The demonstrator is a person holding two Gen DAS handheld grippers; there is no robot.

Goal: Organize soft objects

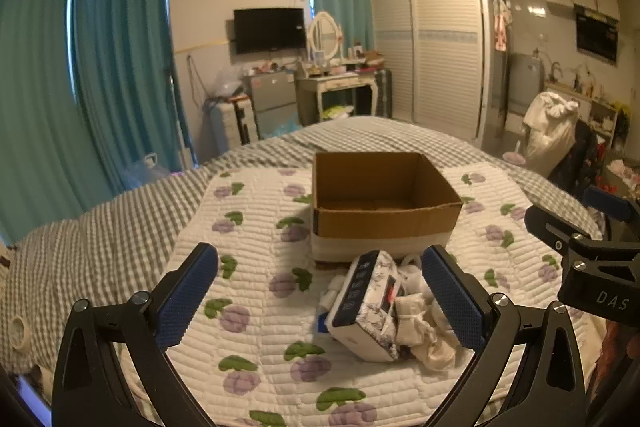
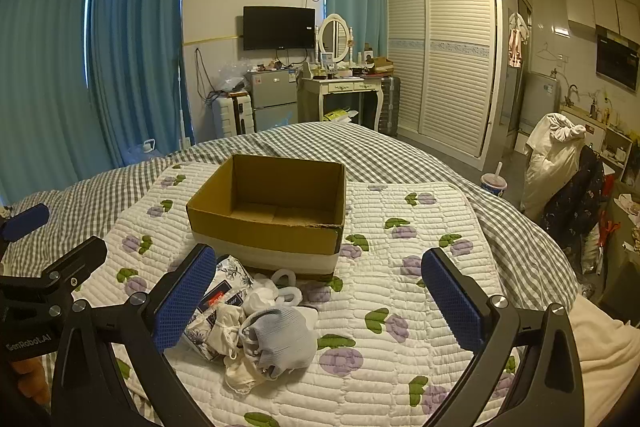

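Note:
An open, empty cardboard box [image 1: 380, 203] [image 2: 272, 211] stands on the quilted floral mat on the bed. In front of it lies a pile of soft things: a floral tissue pack [image 1: 366, 303] [image 2: 218, 301], white socks or cloths [image 1: 424, 331] [image 2: 236, 359] and a pale blue sock [image 2: 280, 337]. My left gripper [image 1: 320, 301] is open and empty, hovering just before the pile, with the pack near its right finger. My right gripper [image 2: 318, 301] is open and empty, with the pile by its left finger.
The floral mat [image 1: 248, 227] [image 2: 400, 267] lies over a grey checked bedspread [image 1: 80, 239] [image 2: 400, 155]. A cup with a straw [image 2: 494, 183] stands past the bed's right edge. The other gripper shows at the frame edges [image 1: 584, 251] [image 2: 52, 279]. Dresser, fridge and wardrobe stand beyond.

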